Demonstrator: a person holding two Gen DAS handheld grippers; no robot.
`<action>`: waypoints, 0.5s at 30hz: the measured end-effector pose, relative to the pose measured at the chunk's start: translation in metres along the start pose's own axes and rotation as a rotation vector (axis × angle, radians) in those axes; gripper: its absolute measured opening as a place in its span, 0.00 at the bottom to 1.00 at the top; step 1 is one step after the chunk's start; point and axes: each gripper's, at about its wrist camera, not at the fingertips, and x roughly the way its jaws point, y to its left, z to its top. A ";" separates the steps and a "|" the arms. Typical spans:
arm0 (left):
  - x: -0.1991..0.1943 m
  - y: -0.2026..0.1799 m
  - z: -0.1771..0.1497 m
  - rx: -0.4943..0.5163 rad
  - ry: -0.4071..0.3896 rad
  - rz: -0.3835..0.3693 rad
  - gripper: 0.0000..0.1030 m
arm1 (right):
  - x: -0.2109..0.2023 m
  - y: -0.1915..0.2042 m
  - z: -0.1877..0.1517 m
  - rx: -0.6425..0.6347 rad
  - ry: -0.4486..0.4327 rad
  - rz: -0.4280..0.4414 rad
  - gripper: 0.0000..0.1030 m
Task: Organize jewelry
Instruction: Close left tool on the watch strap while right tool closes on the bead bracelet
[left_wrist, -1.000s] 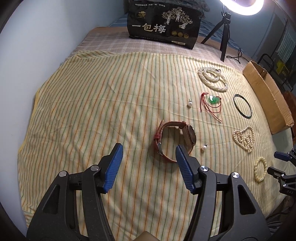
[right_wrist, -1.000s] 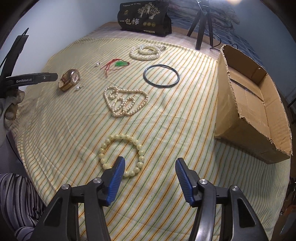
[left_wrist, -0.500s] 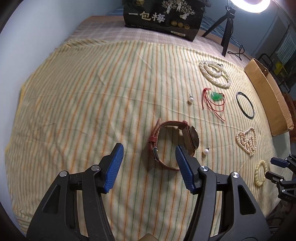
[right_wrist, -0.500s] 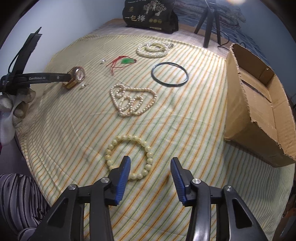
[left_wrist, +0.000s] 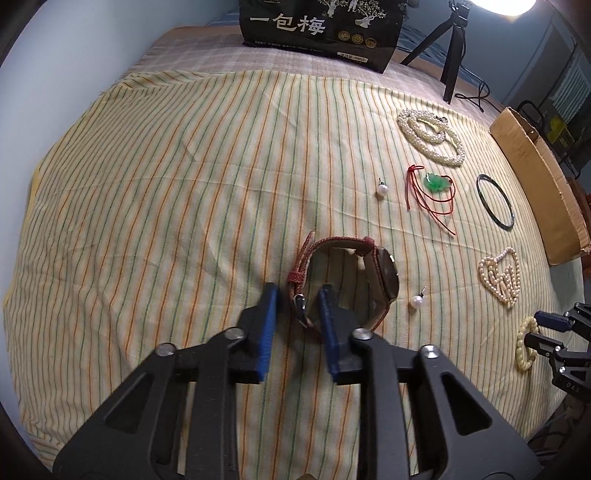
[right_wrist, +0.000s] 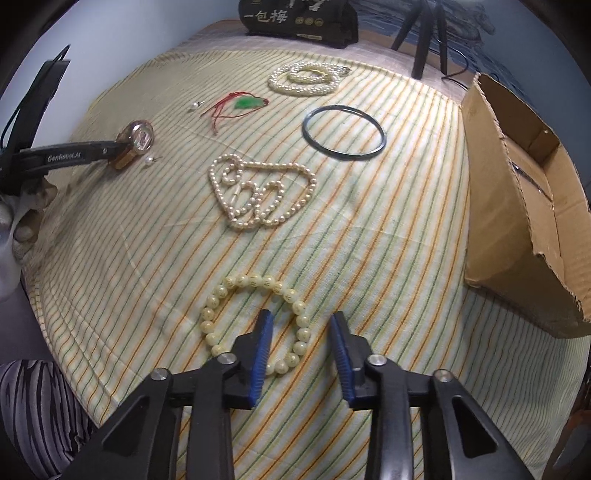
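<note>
Left gripper (left_wrist: 295, 295) closing around watch (left_wrist: 347, 280) strap | right gripper (right_wrist: 301, 325) closing astride bead bracelet (right_wrist: 255, 321) rim

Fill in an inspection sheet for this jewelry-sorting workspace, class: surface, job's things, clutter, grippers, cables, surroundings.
Surface: striped cloth, lightly creased.
Job's things: watch; beaded bracelet; two pearl earrings; heart-shaped pearl strand; dark bangle; green pendant on red cord; coiled pearl necklace; open cardboard box.
Clutter: black printed bag.
Grippers: left gripper closing around the watch strap; right gripper closing astride the bracelet's beads.
Cables: black lead by the tripod.
Surroundings: tripod, pale wall.
</note>
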 end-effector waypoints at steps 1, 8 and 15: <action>0.000 -0.001 0.000 0.003 -0.003 0.005 0.14 | 0.000 0.002 0.000 -0.004 0.000 0.004 0.20; -0.005 0.002 -0.001 -0.019 -0.022 -0.001 0.06 | -0.010 0.004 -0.006 0.022 -0.031 0.037 0.05; -0.020 0.002 -0.009 -0.016 -0.049 0.002 0.06 | -0.032 0.005 -0.014 0.037 -0.085 0.037 0.05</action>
